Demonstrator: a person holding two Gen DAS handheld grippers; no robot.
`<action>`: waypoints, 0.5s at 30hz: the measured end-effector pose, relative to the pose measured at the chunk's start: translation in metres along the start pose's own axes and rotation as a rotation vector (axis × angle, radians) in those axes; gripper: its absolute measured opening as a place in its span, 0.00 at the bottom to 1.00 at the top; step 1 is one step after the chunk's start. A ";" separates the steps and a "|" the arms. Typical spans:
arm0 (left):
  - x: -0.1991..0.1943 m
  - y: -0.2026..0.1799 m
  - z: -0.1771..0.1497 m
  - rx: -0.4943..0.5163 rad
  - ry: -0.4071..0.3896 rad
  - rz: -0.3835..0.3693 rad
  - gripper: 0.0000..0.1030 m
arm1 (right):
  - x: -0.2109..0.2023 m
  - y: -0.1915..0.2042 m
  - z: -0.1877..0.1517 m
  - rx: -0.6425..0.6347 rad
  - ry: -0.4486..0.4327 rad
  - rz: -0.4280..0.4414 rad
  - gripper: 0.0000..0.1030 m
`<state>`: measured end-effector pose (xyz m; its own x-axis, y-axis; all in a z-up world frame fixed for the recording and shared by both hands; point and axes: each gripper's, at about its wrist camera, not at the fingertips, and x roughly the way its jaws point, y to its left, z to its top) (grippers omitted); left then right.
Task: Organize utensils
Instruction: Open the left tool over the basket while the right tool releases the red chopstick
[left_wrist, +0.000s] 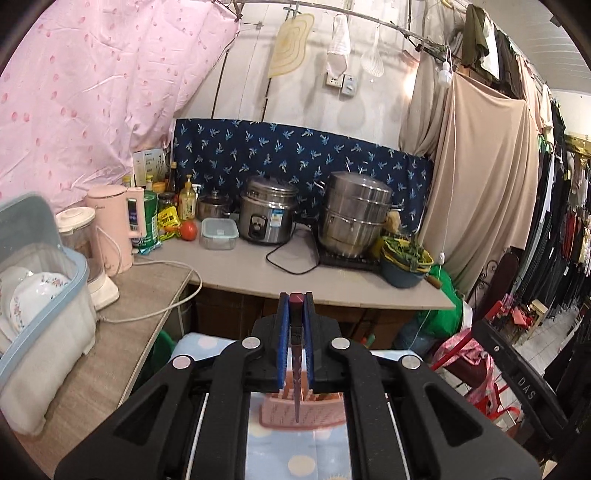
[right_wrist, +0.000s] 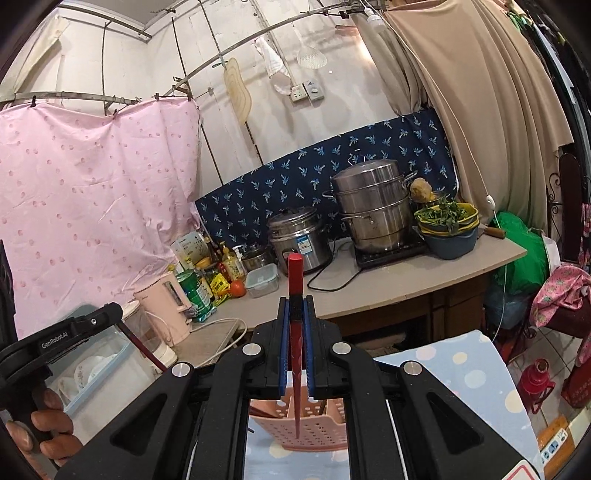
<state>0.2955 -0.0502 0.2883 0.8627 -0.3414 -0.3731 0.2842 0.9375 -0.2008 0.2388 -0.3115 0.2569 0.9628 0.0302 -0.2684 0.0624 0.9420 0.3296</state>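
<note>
Behind each tool clamping a red chopstick (right_wrist: 295, 291), another handle (right_wrist: 55, 338) reads "GenRobot.AI".

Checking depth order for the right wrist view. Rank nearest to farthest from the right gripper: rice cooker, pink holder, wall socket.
1. Pink holder: just below the right gripper, under the red chopstick it grips.
2. Rice cooker: on the counter ahead, mid-depth.
3. Wall socket: high on the back wall, farthest.
</note>
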 end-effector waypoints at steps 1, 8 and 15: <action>0.004 0.000 0.003 -0.002 -0.007 0.003 0.07 | 0.006 0.000 0.002 -0.004 -0.002 -0.005 0.07; 0.044 -0.007 0.011 0.030 -0.019 0.028 0.07 | 0.053 -0.003 0.001 -0.015 0.021 -0.026 0.07; 0.082 -0.009 -0.002 0.044 0.020 0.023 0.07 | 0.090 -0.012 -0.018 -0.023 0.073 -0.044 0.07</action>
<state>0.3629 -0.0870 0.2572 0.8610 -0.3203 -0.3950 0.2827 0.9471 -0.1518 0.3195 -0.3143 0.2120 0.9376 0.0124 -0.3475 0.0968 0.9505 0.2953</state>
